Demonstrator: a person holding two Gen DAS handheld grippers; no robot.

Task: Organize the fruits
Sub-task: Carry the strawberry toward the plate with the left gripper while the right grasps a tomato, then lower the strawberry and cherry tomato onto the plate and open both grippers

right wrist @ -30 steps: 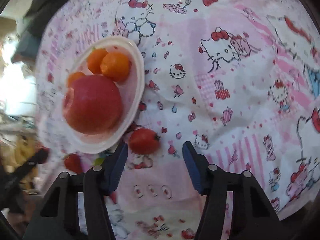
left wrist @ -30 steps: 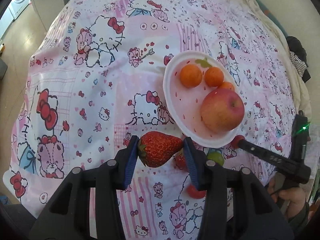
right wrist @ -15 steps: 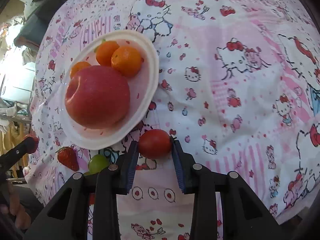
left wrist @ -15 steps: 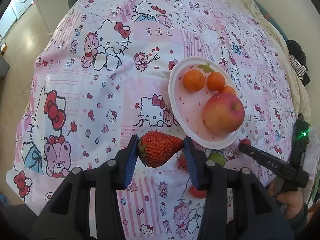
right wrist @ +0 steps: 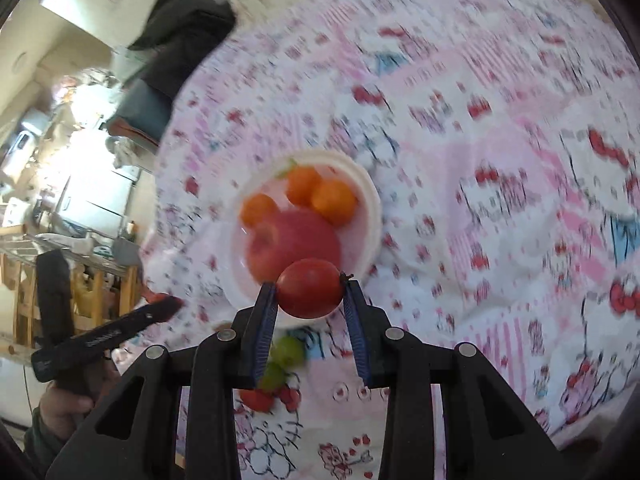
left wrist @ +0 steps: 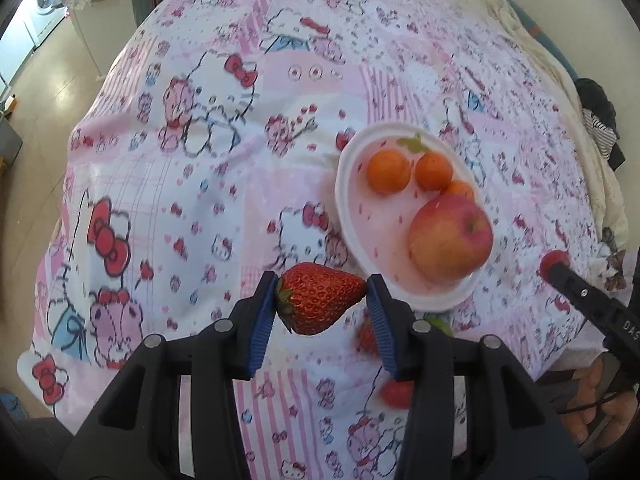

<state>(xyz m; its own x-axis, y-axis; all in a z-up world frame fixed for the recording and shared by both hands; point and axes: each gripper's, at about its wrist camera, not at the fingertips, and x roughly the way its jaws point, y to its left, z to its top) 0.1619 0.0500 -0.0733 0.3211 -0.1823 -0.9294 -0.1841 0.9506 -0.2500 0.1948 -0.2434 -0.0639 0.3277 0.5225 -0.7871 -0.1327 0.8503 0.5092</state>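
Observation:
My left gripper (left wrist: pixel 322 300) is shut on a big red strawberry (left wrist: pixel 320 298), held above the cloth just left of the white plate (left wrist: pixel 346 200). The plate holds a red apple (left wrist: pixel 450 238) and three small oranges (left wrist: pixel 388 171). My right gripper (right wrist: pixel 308 294) is shut on a small red tomato (right wrist: pixel 310 288), lifted near the plate's near rim (right wrist: pixel 370 208). In the left wrist view the right gripper (left wrist: pixel 554 264) shows at the right with the tomato at its tip.
Loose fruit lies on the pink cartoon-print cloth (left wrist: pixel 200 200) near the plate: another strawberry (left wrist: pixel 368 336), a red fruit (left wrist: pixel 396 394), green grapes (right wrist: pixel 286 350). Dark clothing (right wrist: pixel 184 40) lies at the far bed edge. Floor and a washing machine (left wrist: pixel 44 4) are to the left.
My right gripper closed on the tomato and lifted it off the cloth toward the plate. My left gripper kept its hold on the strawberry and rose slightly.

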